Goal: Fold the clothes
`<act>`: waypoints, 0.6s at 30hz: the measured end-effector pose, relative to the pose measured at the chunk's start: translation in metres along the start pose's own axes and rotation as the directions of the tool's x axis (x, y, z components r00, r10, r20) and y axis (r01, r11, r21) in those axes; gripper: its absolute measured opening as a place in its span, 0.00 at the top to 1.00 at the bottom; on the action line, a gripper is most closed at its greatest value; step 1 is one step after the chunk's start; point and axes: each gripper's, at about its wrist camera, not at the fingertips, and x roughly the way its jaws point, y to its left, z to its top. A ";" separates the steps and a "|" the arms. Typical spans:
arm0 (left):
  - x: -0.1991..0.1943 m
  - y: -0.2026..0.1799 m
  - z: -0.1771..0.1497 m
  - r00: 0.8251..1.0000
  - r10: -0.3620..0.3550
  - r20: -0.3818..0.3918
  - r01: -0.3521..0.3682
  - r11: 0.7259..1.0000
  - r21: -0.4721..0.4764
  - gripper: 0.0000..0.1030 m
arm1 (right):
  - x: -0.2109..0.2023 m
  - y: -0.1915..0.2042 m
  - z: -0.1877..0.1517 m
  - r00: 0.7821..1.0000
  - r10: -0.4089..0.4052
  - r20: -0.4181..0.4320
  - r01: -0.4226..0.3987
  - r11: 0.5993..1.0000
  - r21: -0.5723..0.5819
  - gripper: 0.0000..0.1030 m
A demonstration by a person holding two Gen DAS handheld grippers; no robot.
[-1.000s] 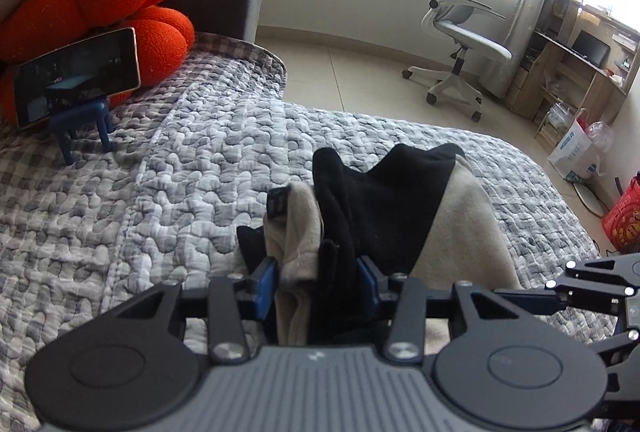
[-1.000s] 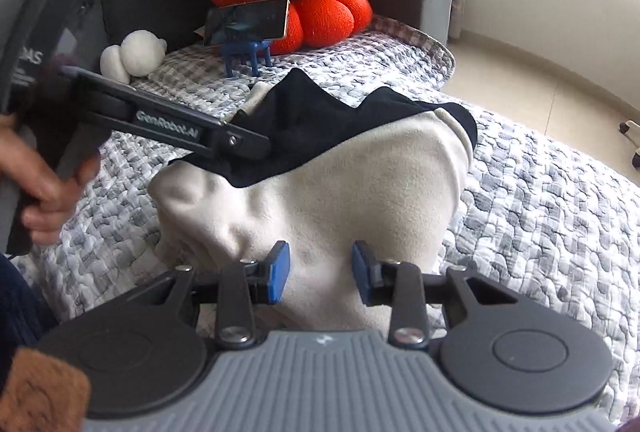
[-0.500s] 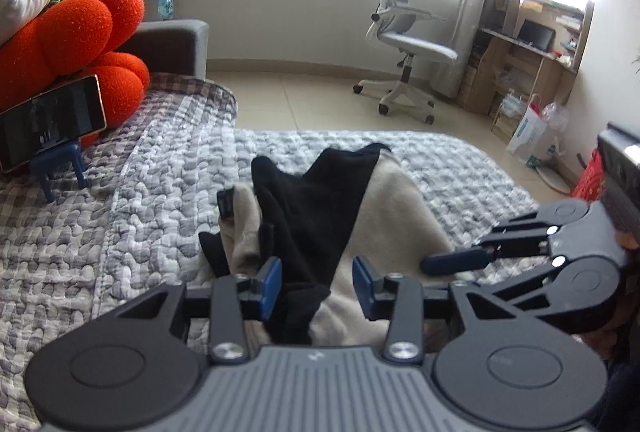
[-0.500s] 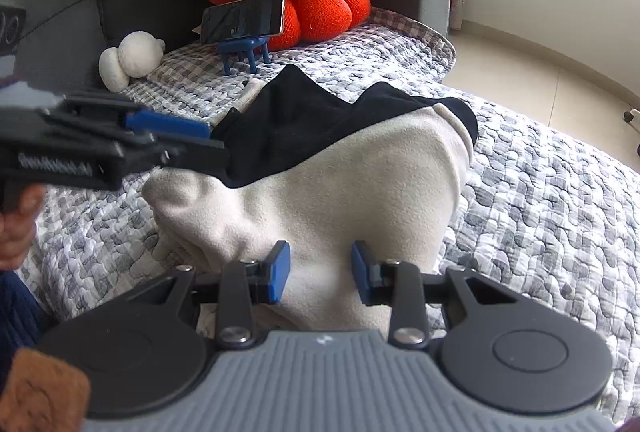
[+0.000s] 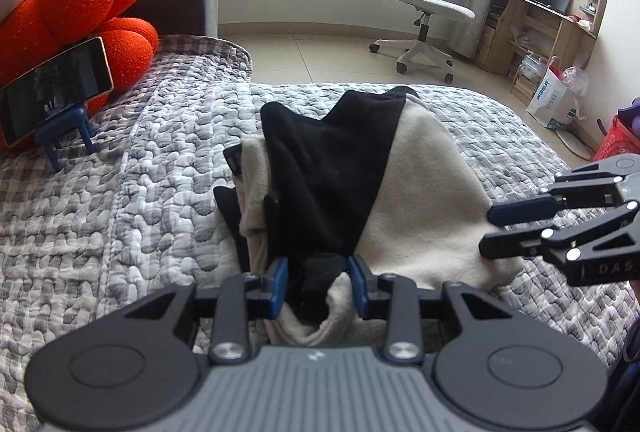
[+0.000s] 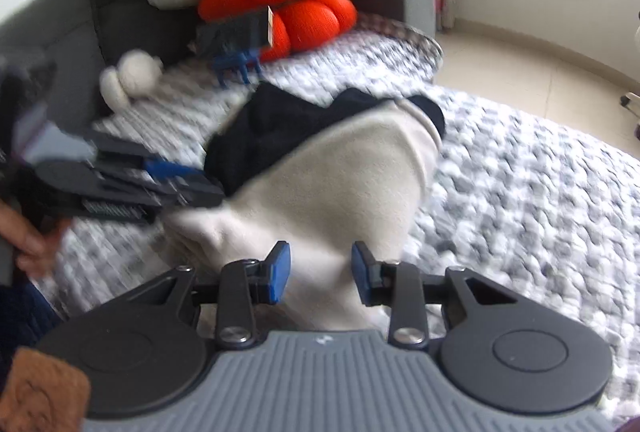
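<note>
A cream and black garment [image 5: 412, 191] lies bunched on the quilted bed cover [image 5: 140, 199]. My left gripper [image 5: 318, 282] is open, its blue pads either side of the garment's near black and cream edge. My right gripper [image 6: 320, 274] is open over the cream part of the garment [image 6: 340, 187]; this view is blurred. The right gripper also shows in the left wrist view [image 5: 516, 228] at the garment's right edge. The left gripper shows in the right wrist view [image 6: 188, 187] at the garment's left side.
An orange plush cushion [image 5: 80, 7] and a phone on a blue stand [image 5: 56, 91] sit at the back left. A white plush toy [image 6: 132, 79] lies by the sofa. An office chair [image 5: 424, 3], a desk [image 5: 540, 27] and a red basket [image 5: 620, 139] stand on the floor beyond.
My left gripper has let go of the bunched garment edge and opened, and the garment has settled flatter on the bed. The right gripper stays open and now shifts, blurring its view.
</note>
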 end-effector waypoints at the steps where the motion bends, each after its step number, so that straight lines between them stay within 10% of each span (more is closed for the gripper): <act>1: 0.000 0.000 0.000 1.000 -0.001 -0.001 0.001 1.000 0.002 0.66 | 0.003 0.001 -0.003 0.999 -0.021 -0.026 0.020 0.999 -0.027 0.66; 18: -0.007 0.001 0.006 0.999 -0.022 0.037 0.023 1.000 -0.011 0.66 | 0.006 0.003 -0.015 0.993 -0.044 -0.105 0.038 0.997 -0.061 0.57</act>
